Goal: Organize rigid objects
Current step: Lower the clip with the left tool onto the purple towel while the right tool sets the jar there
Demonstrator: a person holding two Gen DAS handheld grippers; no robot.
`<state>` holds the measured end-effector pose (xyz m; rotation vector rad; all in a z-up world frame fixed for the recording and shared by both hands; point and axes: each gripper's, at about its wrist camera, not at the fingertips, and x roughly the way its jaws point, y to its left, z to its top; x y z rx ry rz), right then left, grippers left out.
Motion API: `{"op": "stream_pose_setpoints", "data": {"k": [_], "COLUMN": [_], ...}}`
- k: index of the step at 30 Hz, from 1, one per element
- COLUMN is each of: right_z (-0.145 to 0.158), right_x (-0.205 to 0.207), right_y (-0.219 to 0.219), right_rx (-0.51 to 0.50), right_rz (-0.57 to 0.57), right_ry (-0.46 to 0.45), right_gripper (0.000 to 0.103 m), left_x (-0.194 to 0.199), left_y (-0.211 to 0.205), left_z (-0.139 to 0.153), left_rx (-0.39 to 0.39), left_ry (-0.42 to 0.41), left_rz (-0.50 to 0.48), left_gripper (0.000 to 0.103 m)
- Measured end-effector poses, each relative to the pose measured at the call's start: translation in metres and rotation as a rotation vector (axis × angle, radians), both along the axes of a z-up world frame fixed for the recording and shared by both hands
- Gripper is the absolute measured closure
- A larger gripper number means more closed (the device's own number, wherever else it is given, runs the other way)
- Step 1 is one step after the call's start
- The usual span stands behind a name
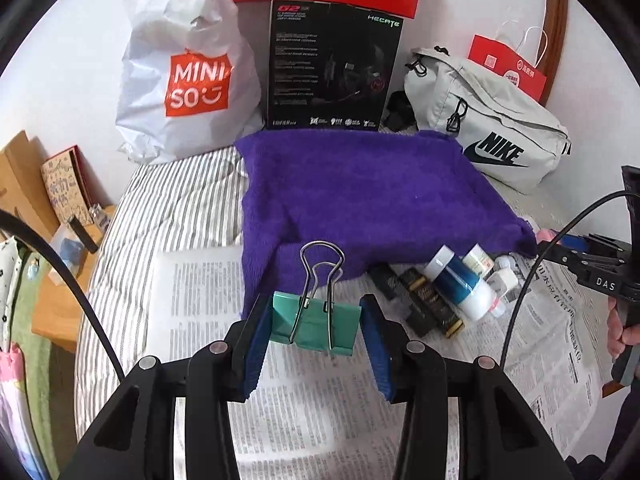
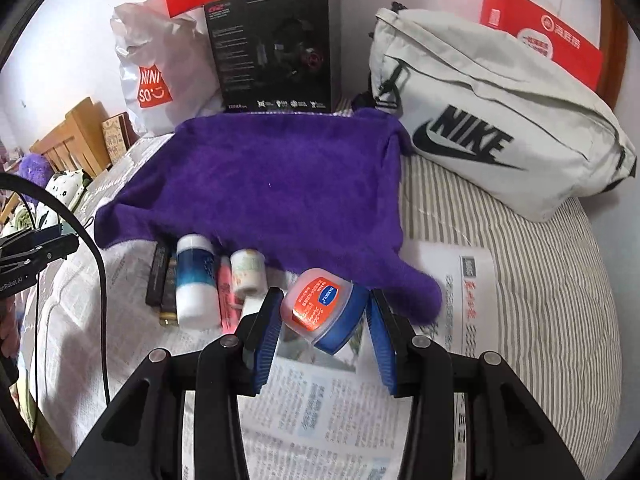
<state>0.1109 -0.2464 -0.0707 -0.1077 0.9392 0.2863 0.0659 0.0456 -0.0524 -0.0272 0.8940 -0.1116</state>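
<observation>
Blue-padded fingers (image 1: pixel 256 344) of the left tool (image 1: pixel 316 332) fill the bottom of the left wrist view, and between them sits a green binder clip (image 1: pixel 316 324). Its pads press on the clip's two ends, so the jaws stand partly apart, pinching it clear of the newspaper (image 1: pixel 304 400) below, wire handles pointing away from the camera.

The right tool (image 2: pixel 324 314) is in much the same state: jaws partly apart and pinching a small blue jar with an orange label (image 2: pixel 320 308), which is tilted in the grip and held above the newspaper on the bed (image 2: pixel 540 320).

Judging from both views, the step in hand is the carry: each tool has its object off the bed and neither has set it down. The likely goal is the purple towel (image 2: pixel 272 184), spread on the bed just beyond both tools and bare on top. Along its near edge lies a cluster of other small things: a white and blue bottle (image 2: pixel 194 280), a small white pot (image 2: pixel 248 272), a pink tube (image 2: pixel 228 292) and dark flat boxes (image 2: pixel 160 276).

The next move seems to call for carrying each object forward over the towel, lowering it until it rests, then spreading the jaws. The tilted jar may need levelling first, or it could roll off its edge.
</observation>
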Motion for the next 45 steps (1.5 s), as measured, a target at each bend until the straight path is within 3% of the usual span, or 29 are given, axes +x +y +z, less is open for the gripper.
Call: {"op": "stream_pose_setpoints", "data": {"k": [24, 33, 45], "right_z": [0.004, -0.009, -0.053], "right_x": [0.105, 0.147, 0.2], "right_y": [0.022, 0.026, 0.036], "right_rx": [0.019, 0.006, -0.017], "right_rz": [0.011, 0.002, -0.029], "right_ry": [-0.026, -0.019, 0.083], "right_gripper": [0.061, 0.061, 0.061], "left_x": [0.114, 0.164, 0.216], "left_y": [-0.005, -0.005, -0.009], "left_z": [0.007, -0.014, -0.054], "left_rx": [-0.017, -0.023, -0.021], "left_ry": [0.005, 0.037, 0.127], "left_rz": [-0.004, -0.005, -0.012], "left_gripper": [0.061, 0.061, 0.061]}}
